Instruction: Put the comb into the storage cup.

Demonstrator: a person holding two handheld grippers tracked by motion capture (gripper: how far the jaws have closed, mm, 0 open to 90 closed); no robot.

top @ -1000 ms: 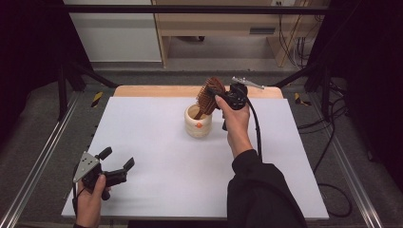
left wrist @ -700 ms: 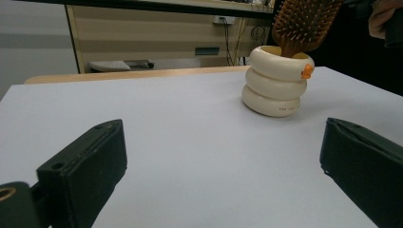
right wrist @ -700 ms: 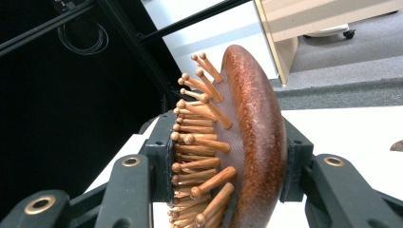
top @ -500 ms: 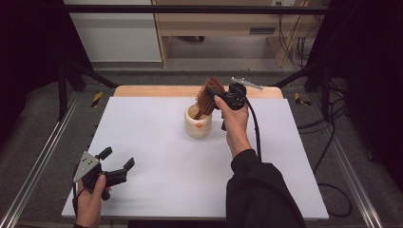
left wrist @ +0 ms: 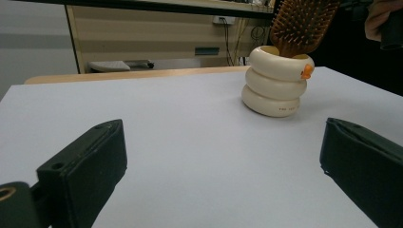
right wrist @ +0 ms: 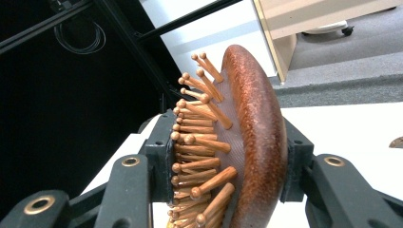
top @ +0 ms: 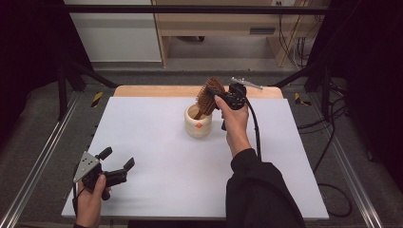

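While the brush hangs over the cup, the scene reads as follows.

Right gripper (top: 223,99): its jaws are clamped on the head of the wooden hairbrush (top: 208,95), one pad against the bristle side and the other against the smooth back, as the right gripper view shows.

Hairbrush position: head up and tilted, handle end pointing down into the mouth of the cream ringed cup (top: 198,122), which stands on the white tabletop (top: 157,156) towards the far edge.

Left gripper (top: 119,168): jaws spread wide with nothing between them, resting near the front left corner, well apart from the cup.

Step in hand: by my judgement, standing the brush in the cup, handle first.

Next move: likely a straight lowering until the handle meets the cup's bottom, then a gentle release so the head leans on the rim without tipping the cup.

Hidden: the handle's lower end is inside the cup; whether it already touches the bottom cannot be told.

Cut off: the brush head runs past the top edge of the left gripper view.

Hard to make out: the small orange mark (left wrist: 307,71) on the cup may be a duck's beak.
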